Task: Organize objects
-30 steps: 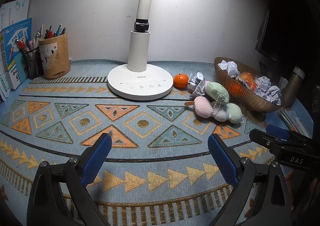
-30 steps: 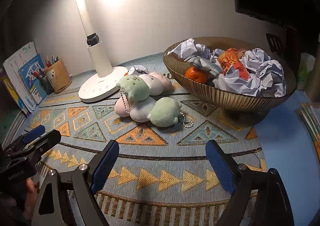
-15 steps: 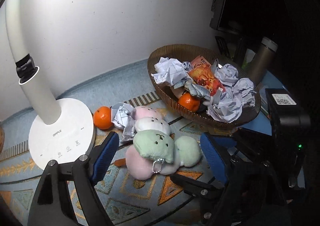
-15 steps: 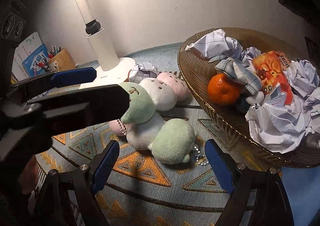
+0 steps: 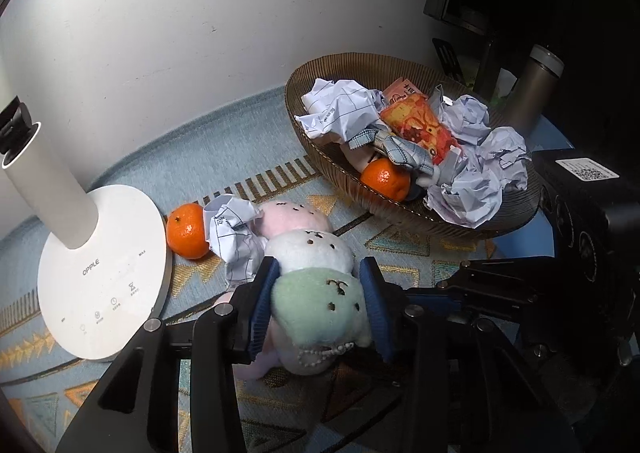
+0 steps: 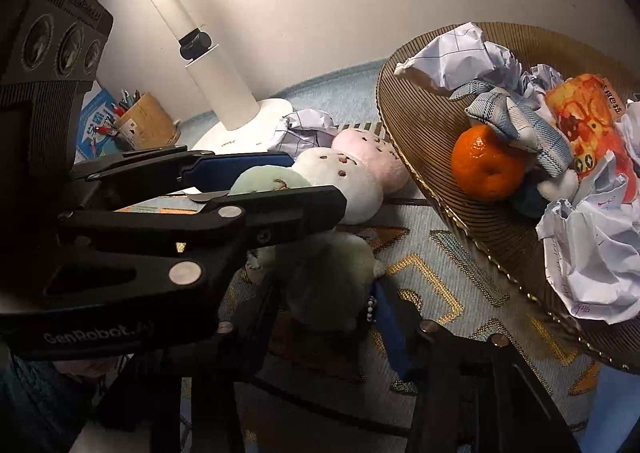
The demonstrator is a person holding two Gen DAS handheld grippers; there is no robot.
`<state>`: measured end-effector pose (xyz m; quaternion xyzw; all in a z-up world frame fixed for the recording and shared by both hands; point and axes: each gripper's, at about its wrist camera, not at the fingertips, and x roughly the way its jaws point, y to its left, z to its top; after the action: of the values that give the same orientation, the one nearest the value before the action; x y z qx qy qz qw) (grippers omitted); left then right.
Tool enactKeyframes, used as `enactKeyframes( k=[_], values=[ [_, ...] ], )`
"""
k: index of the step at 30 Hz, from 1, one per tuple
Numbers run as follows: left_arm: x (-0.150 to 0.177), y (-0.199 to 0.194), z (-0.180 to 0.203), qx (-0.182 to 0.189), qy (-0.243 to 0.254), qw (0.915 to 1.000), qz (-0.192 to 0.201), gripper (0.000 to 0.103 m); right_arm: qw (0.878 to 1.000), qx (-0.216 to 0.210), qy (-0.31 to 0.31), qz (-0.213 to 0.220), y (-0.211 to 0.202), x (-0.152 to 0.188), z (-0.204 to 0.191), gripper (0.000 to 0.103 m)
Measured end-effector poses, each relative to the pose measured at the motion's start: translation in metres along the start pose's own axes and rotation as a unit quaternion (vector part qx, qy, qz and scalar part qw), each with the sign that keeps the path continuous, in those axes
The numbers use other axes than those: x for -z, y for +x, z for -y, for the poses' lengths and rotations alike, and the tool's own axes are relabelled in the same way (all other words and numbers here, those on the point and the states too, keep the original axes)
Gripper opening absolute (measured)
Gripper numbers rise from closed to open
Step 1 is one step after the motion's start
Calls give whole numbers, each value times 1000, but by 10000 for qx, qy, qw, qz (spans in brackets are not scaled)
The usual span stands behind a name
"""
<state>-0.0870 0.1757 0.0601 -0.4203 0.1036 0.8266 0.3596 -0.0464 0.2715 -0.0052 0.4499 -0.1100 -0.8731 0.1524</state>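
Note:
A plush toy of green, white and pink balls (image 5: 316,265) lies on the patterned mat beside the lamp base. My left gripper (image 5: 320,305) is shut on its green end ball (image 5: 320,309); in the right wrist view the left gripper's fingers (image 6: 280,209) clamp that ball (image 6: 268,181). My right gripper (image 6: 332,293) has closed around a second green plush (image 6: 332,273) lower down, its left finger hidden behind the left gripper. A crumpled paper (image 5: 234,229) and a loose tangerine (image 5: 187,231) lie next to the toy.
A brown ribbed bowl (image 5: 320,157) at the right holds crumpled papers, a tangerine (image 5: 386,179), a plaid cloth and an orange packet. A white lamp base (image 5: 100,285) stands at left. A pen cup (image 6: 148,125) and a metal flask (image 5: 532,89) stand further off.
Both grippers moved in on the plush toys. The left gripper went from open above the green ball to shut on it. The right gripper narrowed around the other green plush.

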Motion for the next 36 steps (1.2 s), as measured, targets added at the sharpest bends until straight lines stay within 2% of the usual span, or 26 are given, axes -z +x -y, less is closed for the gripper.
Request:
enactKeyframes(
  k=[3,7,10,12,13,15,16,17,19,21,23,24,25,28,30,32,35,36],
  values=[
    [14,-32,-4,43,-144,9995,269,39,9997,-188,120,-49,-7,12,-3,40],
    [44,-80,-15,190,-488,9972,525,39,9994,-161,214,-199,-21,36,-21,40],
    [77,-107,-30,624,-896,9924,567,39,9981,-399,292,-372,-31,54,-37,40],
    [102,-119,-45,1083,-1248,9849,522,39,9976,-349,362,-483,-33,64,-44,41],
    [114,-124,-48,1084,-1321,9840,513,39,9980,-285,355,-431,-36,68,-46,41],
    [137,-131,-53,772,-1316,9874,425,39,9983,-160,297,-470,-43,75,-49,41],
    [148,-132,-56,791,-1362,9869,362,39,9983,-126,268,-494,-46,76,-49,45],
    [158,-135,-59,846,-1417,9857,335,39,9985,-134,194,-497,-49,78,-50,49],
    [175,-146,-63,682,-1364,9877,349,39,9992,-95,-28,-385,-59,83,-52,66],
    [188,-152,-66,381,-1304,9904,264,39,9991,94,-349,-232,-65,80,-60,66],
    [198,-155,-70,325,-1304,9907,192,39,9971,210,-730,-95,-70,74,-66,70],
    [201,-155,-72,345,-1321,9905,154,42,9953,199,-949,-80,-68,69,-70,80],
    [203,-153,-74,335,-1359,9901,89,44,9932,223,-1145,-50,-65,65,-74,85],
    [206,-145,-71,423,-1380,9894,-124,54,9841,311,-1746,-50,-47,53,-88,85],
    [206,-142,-71,206,-1430,9894,-159,74,9777,294,-2070,-204,-33,51,-93,85],
    [205,-141,-67,-39,-1418,9898,-104,75,9704,366,-2371,-289,-22,54,-99,85],
    [202,-139,-58,-114,-1388,9902,-99,75,9641,307,-2608,-388,-13,58,-101,85],
    [201,-137,-54,-244,-1353,9904,-124,75,9626,352,-2653,-420,-10,59,-102,85]
  ],
)
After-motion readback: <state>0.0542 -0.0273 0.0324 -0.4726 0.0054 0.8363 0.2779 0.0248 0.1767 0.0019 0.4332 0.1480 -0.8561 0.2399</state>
